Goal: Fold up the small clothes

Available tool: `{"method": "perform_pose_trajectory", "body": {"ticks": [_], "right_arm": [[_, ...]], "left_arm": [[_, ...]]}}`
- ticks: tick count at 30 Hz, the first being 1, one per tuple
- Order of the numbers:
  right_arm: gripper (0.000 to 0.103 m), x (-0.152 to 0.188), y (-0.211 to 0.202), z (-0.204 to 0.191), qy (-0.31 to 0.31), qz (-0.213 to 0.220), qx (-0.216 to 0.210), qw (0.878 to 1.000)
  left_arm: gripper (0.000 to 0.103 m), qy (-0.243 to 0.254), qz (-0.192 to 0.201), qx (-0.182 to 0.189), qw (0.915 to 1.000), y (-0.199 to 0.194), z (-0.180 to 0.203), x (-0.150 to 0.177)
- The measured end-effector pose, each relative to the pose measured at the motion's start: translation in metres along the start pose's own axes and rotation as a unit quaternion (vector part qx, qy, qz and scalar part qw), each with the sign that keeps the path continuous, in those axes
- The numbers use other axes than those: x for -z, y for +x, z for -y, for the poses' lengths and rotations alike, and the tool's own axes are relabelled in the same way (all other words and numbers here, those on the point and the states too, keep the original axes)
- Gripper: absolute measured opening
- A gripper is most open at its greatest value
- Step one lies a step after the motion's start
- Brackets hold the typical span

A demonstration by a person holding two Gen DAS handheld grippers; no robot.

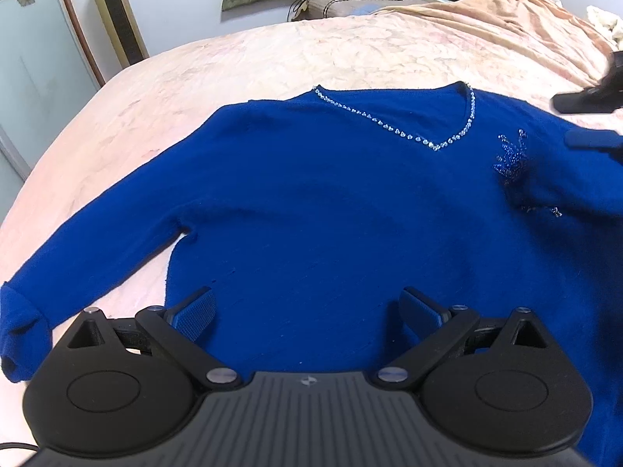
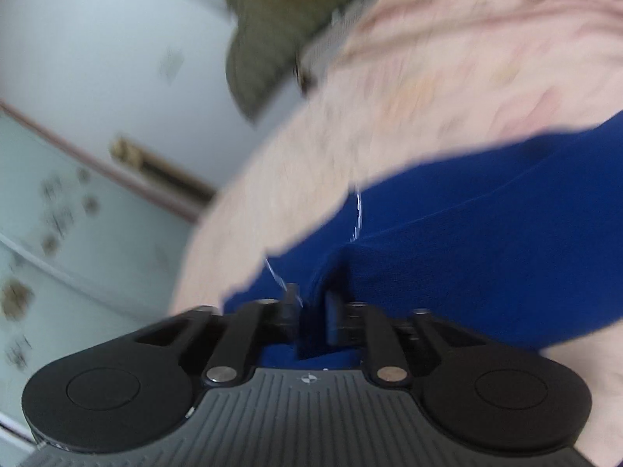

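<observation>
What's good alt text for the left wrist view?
A blue V-neck sweater with a beaded neckline lies flat on a pink bedspread, one sleeve stretched left. The left gripper hovers open over its hem.

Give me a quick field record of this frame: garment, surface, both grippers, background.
garment: blue sweater, V-neck with rhinestone trim, spread flat, front up
sleeve: one sleeve extended sideways, cuff rolled
surface: pink bedspread
left gripper: open, over the hem, nothing between the pads
right gripper: narrow gap, blue fabric between the fingers; view blurred, grip unclear
background: cabinet door, pillow
</observation>
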State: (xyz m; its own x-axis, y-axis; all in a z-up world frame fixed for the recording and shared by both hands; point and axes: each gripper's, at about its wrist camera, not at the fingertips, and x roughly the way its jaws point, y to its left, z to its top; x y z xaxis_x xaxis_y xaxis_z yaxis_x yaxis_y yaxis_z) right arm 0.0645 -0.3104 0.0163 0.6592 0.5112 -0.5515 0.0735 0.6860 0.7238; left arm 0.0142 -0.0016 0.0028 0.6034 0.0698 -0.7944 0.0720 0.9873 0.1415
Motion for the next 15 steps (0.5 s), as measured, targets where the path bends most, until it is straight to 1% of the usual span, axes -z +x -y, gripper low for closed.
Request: {"method": "perform_pose_trajectory", "body": {"ticks": [1,2,4,5,6,7,8,9,10,11,12,13,14,15], "right_arm": [[0.039,0.004,0.011,-0.001,-0.006,-0.003,0.02,1.0],[0.039,0.006,0.014,-0.003,-0.012,0.014,0.047,0.999],[0.038,0.012,0.006,-0.014,-0.056,0.053,0.053,0.996],[0.038,0.014,-0.002,-0.02,-0.087,0.077,0.066,0.991],[0.039,0.02,-0.009,-0.028,-0.121,0.102,0.1,0.982],[0.039,0.028,-0.011,-0.038,-0.173,0.116,0.146,0.967],[0.039,0.035,-0.008,-0.046,-0.225,0.12,0.187,0.949],[0.039,0.047,-0.002,-0.052,-0.287,0.119,0.23,0.922],[0.039,0.059,0.002,-0.056,-0.336,0.111,0.258,0.899],[0.041,0.072,0.011,-0.059,-0.386,0.095,0.275,0.876],[0.041,0.083,0.019,-0.06,-0.424,0.076,0.28,0.858],[0.041,0.094,0.026,-0.059,-0.451,0.058,0.275,0.847],[0.04,0.101,0.033,-0.058,-0.467,0.04,0.262,0.843],[0.04,0.104,0.041,-0.057,-0.475,0.026,0.248,0.844]], "left_arm": [[0.101,0.004,0.003,-0.003,1.0,-0.001,-0.001,0.001],[0.101,0.005,0.007,-0.007,0.9999,-0.002,-0.002,0.001],[0.101,0.002,0.007,-0.017,0.9998,0.0,-0.005,0.0],[0.101,-0.001,0.004,-0.017,0.9998,0.002,-0.006,-0.001],[0.101,-0.005,0.0,-0.011,0.9999,0.004,-0.007,-0.002],[0.101,-0.008,-0.002,-0.006,1.0,0.005,-0.007,-0.003],[0.101,-0.009,-0.003,-0.002,1.0,0.005,-0.007,-0.003],[0.101,-0.007,-0.003,-0.002,1.0,0.005,-0.005,-0.003],[0.101,-0.004,-0.003,-0.003,1.0,0.005,-0.004,-0.003],[0.101,0.0,-0.002,-0.006,1.0,0.006,-0.002,-0.002],[0.101,0.003,-0.003,-0.008,1.0,0.006,0.0,-0.002],[0.101,0.006,-0.003,-0.008,0.9999,0.007,0.001,-0.002],[0.101,0.008,-0.004,-0.009,0.9999,0.007,0.002,-0.002],[0.101,0.01,-0.004,-0.009,0.9999,0.007,0.003,-0.001]]}}
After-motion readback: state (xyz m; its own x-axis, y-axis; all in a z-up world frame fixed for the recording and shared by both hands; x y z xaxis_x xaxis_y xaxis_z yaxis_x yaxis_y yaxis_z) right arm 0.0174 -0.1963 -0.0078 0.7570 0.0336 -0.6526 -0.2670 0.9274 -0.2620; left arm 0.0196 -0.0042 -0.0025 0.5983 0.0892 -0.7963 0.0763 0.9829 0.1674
